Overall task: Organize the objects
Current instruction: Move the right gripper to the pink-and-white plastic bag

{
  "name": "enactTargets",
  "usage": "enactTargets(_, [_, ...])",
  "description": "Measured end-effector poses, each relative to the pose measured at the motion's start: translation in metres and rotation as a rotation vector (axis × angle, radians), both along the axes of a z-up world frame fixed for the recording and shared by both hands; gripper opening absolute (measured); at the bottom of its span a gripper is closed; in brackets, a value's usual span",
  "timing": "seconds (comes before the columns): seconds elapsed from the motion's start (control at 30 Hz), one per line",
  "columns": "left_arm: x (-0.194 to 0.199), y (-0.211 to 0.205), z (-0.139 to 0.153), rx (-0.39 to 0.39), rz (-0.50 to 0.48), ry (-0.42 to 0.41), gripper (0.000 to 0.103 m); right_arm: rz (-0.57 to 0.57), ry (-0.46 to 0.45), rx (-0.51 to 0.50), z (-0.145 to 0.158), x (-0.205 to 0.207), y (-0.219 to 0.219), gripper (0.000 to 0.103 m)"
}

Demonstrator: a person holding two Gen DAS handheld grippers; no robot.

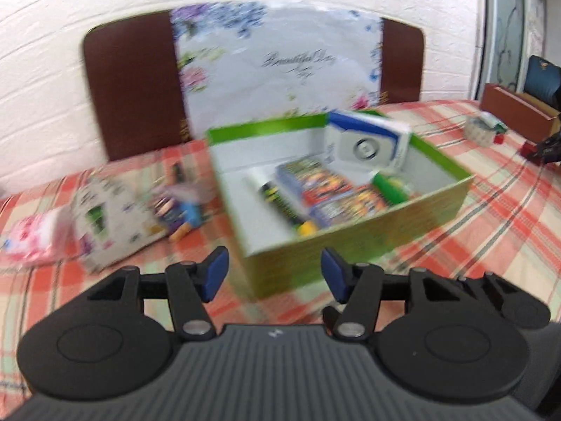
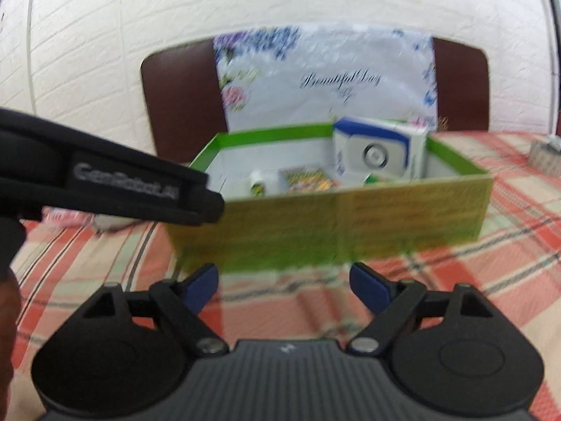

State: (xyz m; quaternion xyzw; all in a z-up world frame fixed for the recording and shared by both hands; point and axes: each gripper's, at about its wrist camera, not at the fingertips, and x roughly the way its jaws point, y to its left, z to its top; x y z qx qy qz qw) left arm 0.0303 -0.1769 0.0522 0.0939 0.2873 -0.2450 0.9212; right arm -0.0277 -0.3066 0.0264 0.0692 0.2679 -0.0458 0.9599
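Observation:
An open green box (image 1: 368,224) stands on the plaid cloth; it also shows in the right wrist view (image 2: 333,224). Inside it are a white and blue carton (image 1: 368,144) standing at the back, also in the right wrist view (image 2: 378,151), a white and green tube (image 1: 277,200), colourful card packs (image 1: 329,189) and a green item (image 1: 389,186). Left of the box lie a patterned pouch (image 1: 105,217) and small loose items (image 1: 178,210). My left gripper (image 1: 273,273) is open and empty, just short of the box's near corner. My right gripper (image 2: 284,284) is open and empty in front of the box's near wall.
A floral bag (image 1: 280,66) leans on a brown headboard (image 1: 129,84) behind the box. A pink packet (image 1: 31,242) lies far left. A small cube (image 1: 480,129) and a brown tray (image 1: 519,112) sit far right. The left device's black strap (image 2: 105,182) crosses the right wrist view.

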Motion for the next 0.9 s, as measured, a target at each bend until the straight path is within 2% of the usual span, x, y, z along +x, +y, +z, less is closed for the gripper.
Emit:
enactTargets(0.13, [0.007,0.034,-0.016,0.037,0.082,0.01,0.06,0.086,0.05,-0.002,-0.005,0.004,0.028,0.082])
enactTargets(0.2, [0.014,0.052,-0.024,0.052,0.133,0.034,0.06,0.138,0.094,0.002,-0.011,0.009,0.044,0.078])
enactTargets(0.3, [0.024,0.081,-0.033,0.052,0.199,0.066,0.06,0.18,0.1,-0.063,-0.014,0.011,0.069,0.079])
enactTargets(0.47, [0.036,0.125,-0.046,0.027,0.293,0.105,0.06,0.238,0.105,-0.095,-0.015,0.017,0.104,0.079])
enactTargets(0.7, [0.045,0.164,-0.048,0.009,0.354,0.071,0.061,0.295,0.103,-0.112,-0.013,0.034,0.138,0.079])
enactTargets(0.9, [0.054,0.189,-0.051,0.028,0.351,0.023,0.063,0.365,0.091,-0.149,-0.013,0.052,0.173,0.079])
